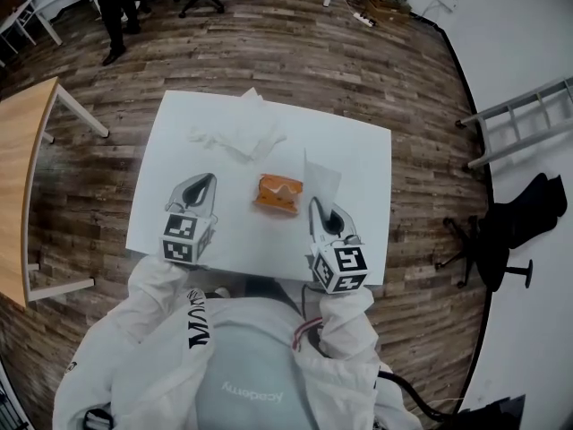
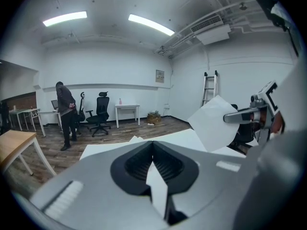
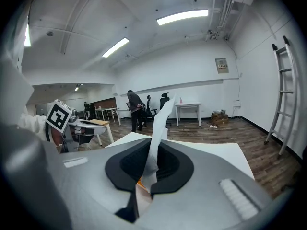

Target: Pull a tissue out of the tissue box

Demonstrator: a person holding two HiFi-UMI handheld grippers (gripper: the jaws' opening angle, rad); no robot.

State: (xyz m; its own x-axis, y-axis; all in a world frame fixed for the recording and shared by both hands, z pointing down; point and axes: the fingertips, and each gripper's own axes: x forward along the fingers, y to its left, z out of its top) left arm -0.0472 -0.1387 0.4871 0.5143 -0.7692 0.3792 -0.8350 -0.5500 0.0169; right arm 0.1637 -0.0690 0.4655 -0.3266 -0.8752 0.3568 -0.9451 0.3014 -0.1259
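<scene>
Tissue [image 1: 322, 176] pinched upright in the pressed jaws of right gripper [image 1: 317, 210], lower centre-right of frame, just right of orange box [image 1: 277, 193] at mid-table [image 1: 358, 150]. Left gripper [image 1: 206, 184] seen pressed together, empty, left of box. Loose tissues [image 1: 237, 131] heaped near table's upper edge. Bare tabletop noted toward right edge, with wooden floor [image 1: 421, 106] all round.

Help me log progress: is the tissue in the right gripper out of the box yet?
Out. The tissue, pinched in the shut right gripper, stands in the air beside the orange box, apart from it.
</scene>
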